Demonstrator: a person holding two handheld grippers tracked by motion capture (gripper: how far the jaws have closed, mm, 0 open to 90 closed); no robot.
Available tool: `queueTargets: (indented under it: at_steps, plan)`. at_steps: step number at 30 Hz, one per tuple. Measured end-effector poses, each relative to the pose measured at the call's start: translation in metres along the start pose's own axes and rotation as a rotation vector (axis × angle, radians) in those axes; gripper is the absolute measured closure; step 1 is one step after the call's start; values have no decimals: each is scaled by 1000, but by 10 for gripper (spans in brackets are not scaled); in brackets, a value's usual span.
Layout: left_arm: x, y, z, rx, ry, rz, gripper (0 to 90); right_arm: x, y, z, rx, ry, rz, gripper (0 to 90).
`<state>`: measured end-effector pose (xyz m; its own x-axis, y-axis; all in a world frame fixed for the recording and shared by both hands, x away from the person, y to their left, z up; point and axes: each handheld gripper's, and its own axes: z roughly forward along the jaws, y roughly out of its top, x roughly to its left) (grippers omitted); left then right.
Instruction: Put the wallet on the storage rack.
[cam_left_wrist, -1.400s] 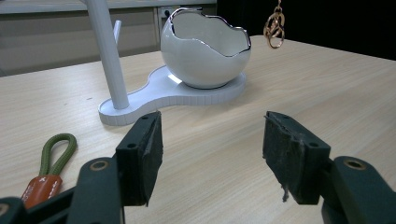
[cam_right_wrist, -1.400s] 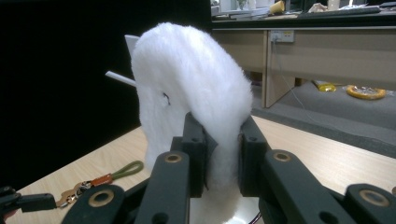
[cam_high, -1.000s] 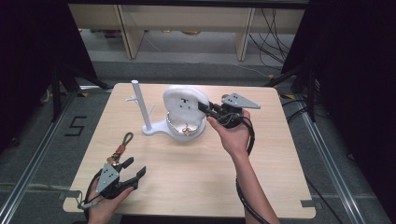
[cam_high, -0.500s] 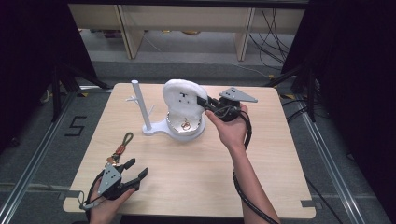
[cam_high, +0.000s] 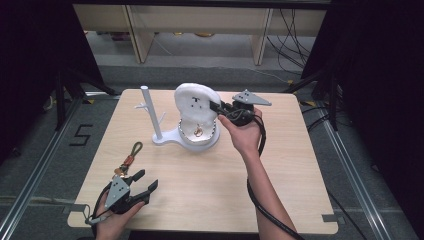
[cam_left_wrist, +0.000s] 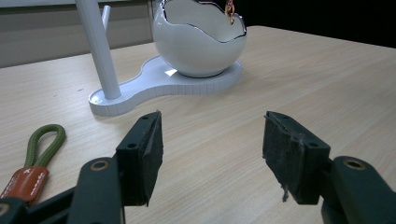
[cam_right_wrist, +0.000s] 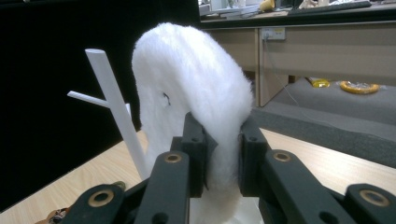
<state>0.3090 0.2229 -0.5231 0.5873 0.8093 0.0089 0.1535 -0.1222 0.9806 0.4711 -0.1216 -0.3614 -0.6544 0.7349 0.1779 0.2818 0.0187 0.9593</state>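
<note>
Pale wood-grain counter (cam_high: 210, 195) stretches under both my hands, with dark curtains and low shelving beyond it. My right tongs (cam_right_wrist: 223, 154) are clamped on the edge of the fluffy white lid (cam_right_wrist: 191, 98), the plush squeezed thin between the black pads. Compared with a second ago, the lid has tipped from lying over the bowl to standing nearly upright behind it, hinged back toward the far side. That means, I judge, the opening step is all but done: the egg-shaped bowl (cam_high: 199, 131) now shows its inside, where a small gold trinket (cam_high: 198, 132) lies.

My left tongs (cam_high: 137, 187) rest near the counter's front left corner, spread wide with nothing between them, just beside an olive cord keychain (cam_high: 131, 156) with an orange leather tab.

Up close, the bowl is glossy white ceramic with a wavy silver rim, seated on a matte white base (cam_left_wrist: 159, 84) that also carries a slim post (cam_high: 151, 112) with short side branches. The lid's lining is soft, deep pile.
</note>
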Motion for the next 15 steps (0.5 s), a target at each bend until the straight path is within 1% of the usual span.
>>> queueTargets:
  at_steps: [1, 2, 4, 5, 6, 7, 8, 11, 14, 15]
  plan:
    - [0, 0, -1, 12, 2, -4, 378, -3, 0, 3, 2, -4, -15, 779]
    - [0, 0, 0, -3, 1, 4, 378, -3, -1, 3, 3, -1, -4, 779]
    - [0, 0, 0, 0, 1, 2, 378, -3, -1, 4, 9, -1, 19, 778]
    - [0, 0, 0, -3, 1, 0, 378, -5, -2, 6, 7, -4, 9, 778]
    - [0, 0, 0, 2, -2, 0, 378, -6, -2, 7, 13, -6, 18, 778]
    - [-1, 0, -1, 13, 3, -7, 378, -7, -3, 9, 9, -3, 2, 778]
    - [-1, 0, -2, 20, 6, -6, 378, -7, -4, 10, 16, -5, 11, 778]
    - [-1, 1, -2, 19, 6, -5, 378, -9, -5, 13, 21, -9, 1, 777]
    - [-2, 0, -2, 20, 5, -6, 378, -10, -8, 16, 28, -9, 9, 777]
    - [-2, 0, -2, 21, 5, -5, 378, -11, -9, 17, 33, -18, 5, 777]
